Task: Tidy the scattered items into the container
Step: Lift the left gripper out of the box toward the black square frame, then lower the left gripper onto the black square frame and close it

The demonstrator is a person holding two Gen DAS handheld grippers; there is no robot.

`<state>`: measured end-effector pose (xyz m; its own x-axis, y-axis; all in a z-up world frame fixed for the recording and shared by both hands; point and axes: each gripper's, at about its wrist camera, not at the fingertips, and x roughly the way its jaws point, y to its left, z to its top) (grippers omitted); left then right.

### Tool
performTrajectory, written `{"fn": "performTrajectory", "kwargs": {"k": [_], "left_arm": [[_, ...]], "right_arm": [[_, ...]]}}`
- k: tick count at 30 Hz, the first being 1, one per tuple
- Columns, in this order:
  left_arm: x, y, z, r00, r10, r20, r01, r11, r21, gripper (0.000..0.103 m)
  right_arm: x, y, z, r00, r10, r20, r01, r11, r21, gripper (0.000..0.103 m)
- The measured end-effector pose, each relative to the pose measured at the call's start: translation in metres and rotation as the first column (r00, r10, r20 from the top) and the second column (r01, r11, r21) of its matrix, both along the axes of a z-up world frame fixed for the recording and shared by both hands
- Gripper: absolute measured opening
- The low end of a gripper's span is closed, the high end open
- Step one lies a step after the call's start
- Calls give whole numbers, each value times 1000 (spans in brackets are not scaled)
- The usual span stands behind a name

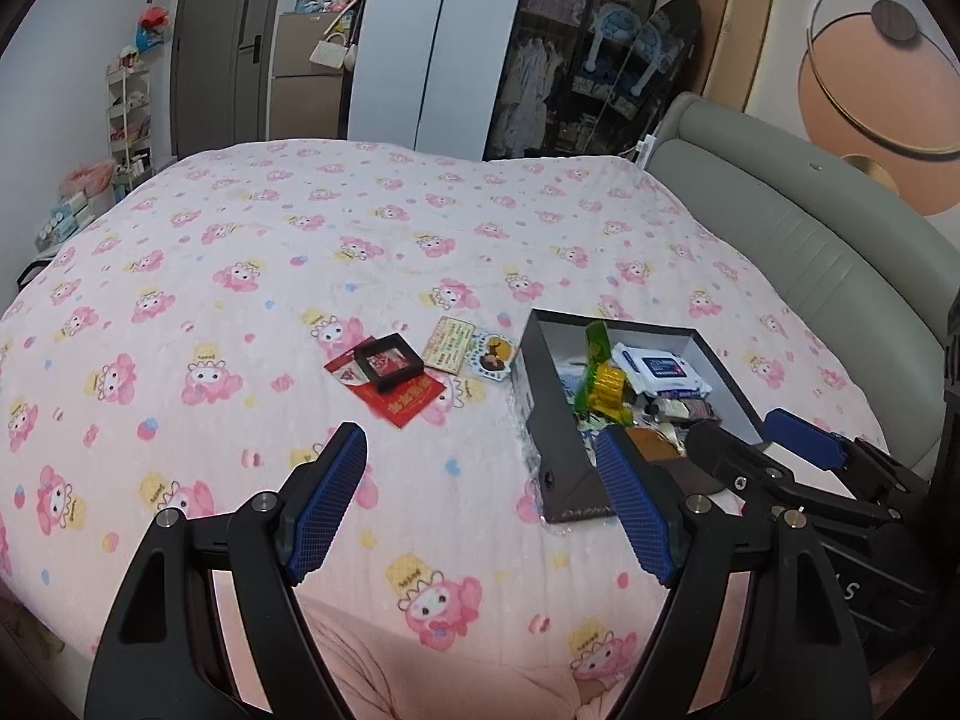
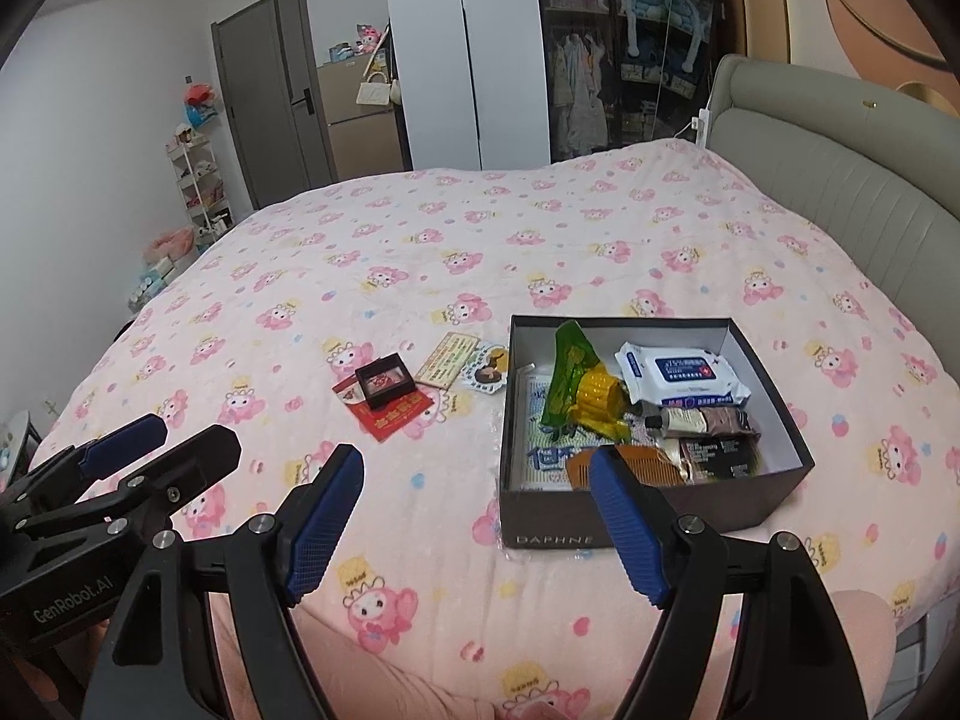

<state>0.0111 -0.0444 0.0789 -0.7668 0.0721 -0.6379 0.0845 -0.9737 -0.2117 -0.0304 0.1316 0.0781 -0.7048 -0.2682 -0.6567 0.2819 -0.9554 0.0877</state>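
Note:
A dark open box point(image 2: 540, 516) sits on the pink bedspread and holds a wet-wipes pack point(image 2: 684, 375), a green and yellow packet point(image 2: 588, 390), a tube point(image 2: 702, 420) and a brown comb point(image 2: 642, 462). Left of the box lie a small black frame case point(image 2: 384, 384) on a red envelope point(image 2: 396, 417), a yellowish card point(image 2: 450, 360) and a picture sticker point(image 2: 489, 375). My right gripper point(image 2: 474, 480) is open and empty, short of the box's front wall. My left gripper point(image 1: 483, 501) hovers open and empty over bare bedspread, nearer than the black case point(image 1: 390, 363) and left of the box point(image 1: 564, 468).
The bed's grey padded headboard point(image 2: 840, 180) runs along the right. Beyond the far edge stand a glass wardrobe point(image 2: 600, 60) and a white shelf trolley point(image 2: 198, 180). Each gripper shows at the edge of the other's view, close alongside.

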Motion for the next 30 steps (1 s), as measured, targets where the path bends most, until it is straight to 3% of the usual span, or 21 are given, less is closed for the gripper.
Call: {"fn": "performTrajectory", "kwargs": {"k": [3,8,12,18,26,28,30], "left_arm": [[-6,-13,3,1000,26,-6,-26,1000,13,80],[-19,-45,19,995,82,-61,-82,997,2,80],[-47,-75,11,991,108,-75,-103,993,64,80],[-97,-100,-25,989,142,-38,-137,982,128,79],[-180,-122,-97,982,156,103,-171,973,154,72],[-199,-130,-116,973,176,152,-200,967,158,62],[-214,-141,-134,958,205,200,-242,954,179,58]], "right_arm": [[-16,-15,3,999,37,12,-37,999,-6,76],[-35,-52,20,994,99,-56,-99,995,2,76],[-65,-75,18,991,122,-62,-124,992,-37,78],[-123,-102,-22,995,97,8,-97,995,38,78],[-176,-129,-83,988,88,125,-97,993,64,78],[-192,-141,-99,985,92,148,-106,990,90,78],[-210,-150,-110,984,77,163,-98,987,124,78]]}}
